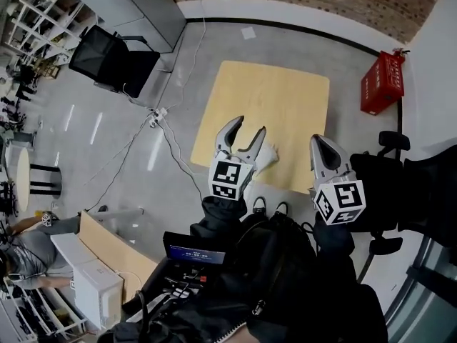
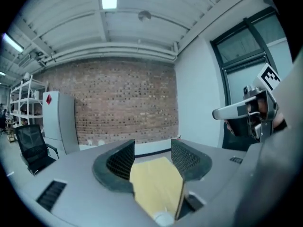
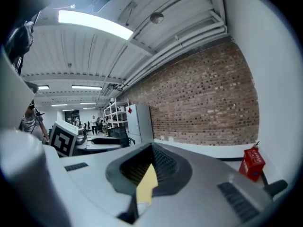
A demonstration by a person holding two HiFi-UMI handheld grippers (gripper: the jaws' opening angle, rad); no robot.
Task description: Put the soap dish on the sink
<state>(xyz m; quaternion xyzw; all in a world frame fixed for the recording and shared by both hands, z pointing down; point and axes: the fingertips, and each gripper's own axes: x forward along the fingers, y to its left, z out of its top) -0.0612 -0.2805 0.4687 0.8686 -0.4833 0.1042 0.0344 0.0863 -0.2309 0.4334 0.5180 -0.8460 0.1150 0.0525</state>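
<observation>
Landmark: a light square wooden table [image 1: 268,106] on the grey floor; all places below are given from it.
Left gripper: the left gripper [image 1: 250,125] is held high over the table's near edge. Its jaws stand half apart, and between them I see only the table top, so it carries nothing.
Right gripper: the right gripper [image 1: 319,143] is high over the table's near right corner. Its jaws meet at the tips and it is empty.
Soap dish: I cannot name it with certainty. A small white thing [image 1: 270,156] lies at the table's near edge, half hidden behind the left gripper, and it may be the dish.
Sink: I cannot recognise one from here.
Handling: I expect a soap dish to be light, stiff and smooth, so it can slip out of the pads or tip when lifted by one end.
Where to hold: I think the best place is across one long rim, near the middle, with one pad inside the wall and one outside.
Task state: it looks not yet begun.
</observation>
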